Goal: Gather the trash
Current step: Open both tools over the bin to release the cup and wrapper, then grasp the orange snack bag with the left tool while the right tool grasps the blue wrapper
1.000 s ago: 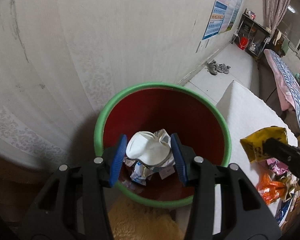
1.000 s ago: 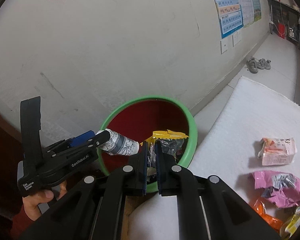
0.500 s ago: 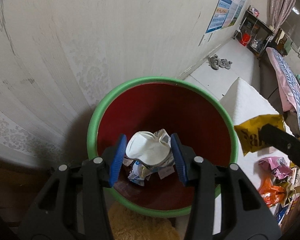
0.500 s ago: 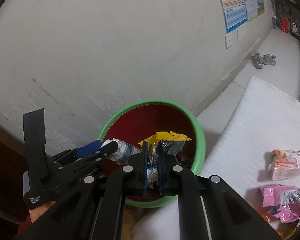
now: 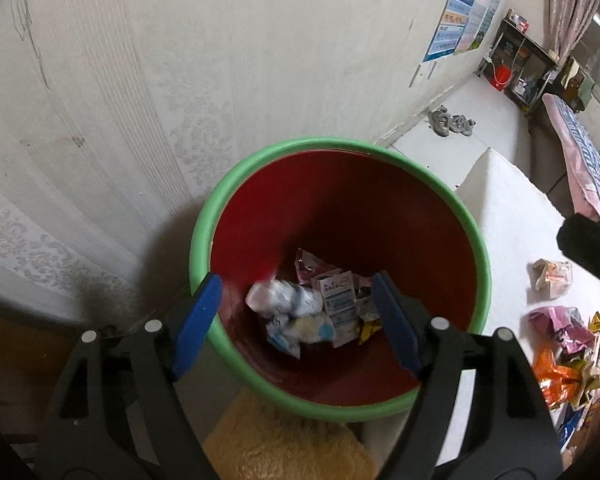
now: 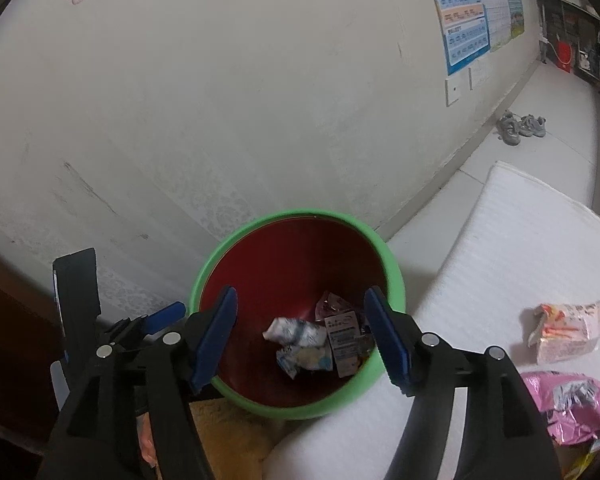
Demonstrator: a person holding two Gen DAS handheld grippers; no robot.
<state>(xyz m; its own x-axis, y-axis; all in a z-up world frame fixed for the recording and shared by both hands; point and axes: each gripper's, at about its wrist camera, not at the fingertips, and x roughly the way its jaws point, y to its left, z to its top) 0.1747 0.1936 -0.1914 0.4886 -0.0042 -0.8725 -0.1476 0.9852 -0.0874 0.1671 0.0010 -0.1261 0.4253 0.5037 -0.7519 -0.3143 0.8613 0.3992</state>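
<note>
A red bin with a green rim (image 5: 203, 224) (image 6: 396, 280) stands by the wall. Crumpled wrappers and a white cup (image 5: 287, 300) (image 6: 295, 330) lie at its bottom. My left gripper (image 5: 295, 320) is open and empty above the bin. My right gripper (image 6: 304, 334) is open and empty above the bin too. More trash lies on the white mat: a pale packet (image 5: 550, 280) (image 6: 568, 330), a pink wrapper (image 5: 560, 322) (image 6: 572, 400) and an orange wrapper (image 5: 556, 380).
The patterned wall is close behind the bin. A yellow fuzzy cloth (image 5: 283, 444) (image 6: 227, 436) lies in front of the bin. The white mat (image 6: 520, 240) extends right. Shoes (image 6: 520, 128) sit by the far wall. The left gripper shows at the left of the right wrist view (image 6: 99, 332).
Both grippers opened. The white cup dropped from my left gripper and the yellow wrapper from my right gripper into the bin.
</note>
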